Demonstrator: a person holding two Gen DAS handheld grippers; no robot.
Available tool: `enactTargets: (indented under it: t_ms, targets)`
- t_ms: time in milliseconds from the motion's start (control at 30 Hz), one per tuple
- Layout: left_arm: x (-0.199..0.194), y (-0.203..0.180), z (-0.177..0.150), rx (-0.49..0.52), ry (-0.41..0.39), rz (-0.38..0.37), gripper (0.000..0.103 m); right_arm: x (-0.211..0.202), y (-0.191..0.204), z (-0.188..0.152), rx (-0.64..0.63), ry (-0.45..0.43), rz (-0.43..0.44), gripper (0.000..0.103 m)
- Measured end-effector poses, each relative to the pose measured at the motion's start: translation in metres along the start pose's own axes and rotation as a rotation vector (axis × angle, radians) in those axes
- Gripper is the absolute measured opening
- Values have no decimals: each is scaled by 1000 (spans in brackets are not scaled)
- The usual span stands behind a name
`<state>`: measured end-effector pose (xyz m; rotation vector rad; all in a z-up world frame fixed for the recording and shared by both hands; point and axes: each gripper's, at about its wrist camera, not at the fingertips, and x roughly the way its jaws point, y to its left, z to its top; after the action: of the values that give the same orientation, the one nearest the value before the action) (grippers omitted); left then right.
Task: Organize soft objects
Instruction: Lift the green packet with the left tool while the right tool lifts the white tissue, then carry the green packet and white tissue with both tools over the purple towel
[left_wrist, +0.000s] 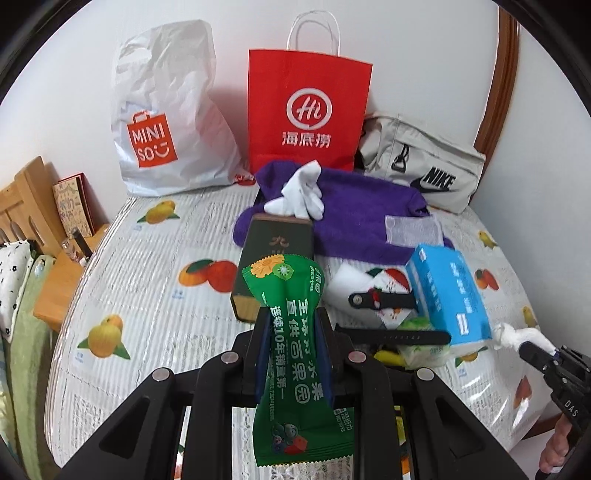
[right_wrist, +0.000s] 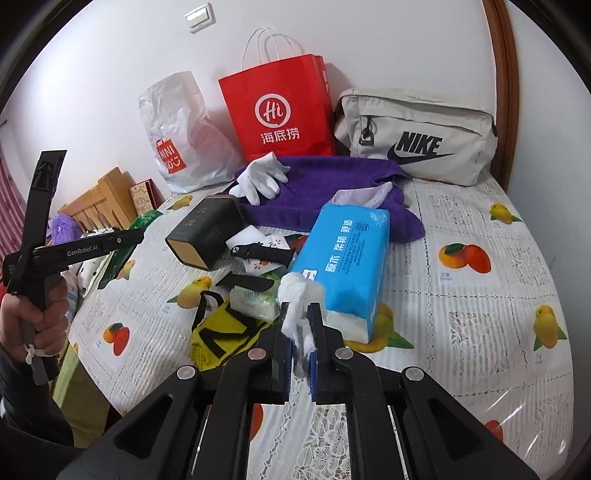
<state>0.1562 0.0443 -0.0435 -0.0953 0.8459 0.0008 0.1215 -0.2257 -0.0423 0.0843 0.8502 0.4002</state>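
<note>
Wet-wipes packet (left_wrist: 291, 332): pinched mid-body in left gripper (left_wrist: 293, 325), raised over the table (left_wrist: 147, 295), ends drooping.
White tissue wad (right_wrist: 299, 299): clamped in right gripper (right_wrist: 298, 325), jaws nearly together.
Reason: probably sorting into red bag (right_wrist: 280, 110).

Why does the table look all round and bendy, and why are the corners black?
Both wrist views use a fisheye lens: it bulges the table and curves the wooden frame, and its round picture leaves the corners black. In the right wrist view the tissue in the jaws looks slightly soft at its lower end; in the left wrist view the green packet reads sharp. Light is even, shadows faint.
</note>
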Motion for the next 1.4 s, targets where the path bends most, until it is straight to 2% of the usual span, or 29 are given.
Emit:
enactTargets:
  t_ms: [367,633,1100,1400]
  targets:
    - [7,4,23,1,-12,-4,22,10,2,29,-11,-15,-17,7]
    - [27,6,41,-4,-1,-22,22,34,0,58,-27,-19,-34,7]
    - [83,3,82,-19,41,-85,22,98,-22,122,-50,-28,-70,7]
    - [120,-1,106,-4,77,-104,22,150,-61,167,-52,-12,-106,7]
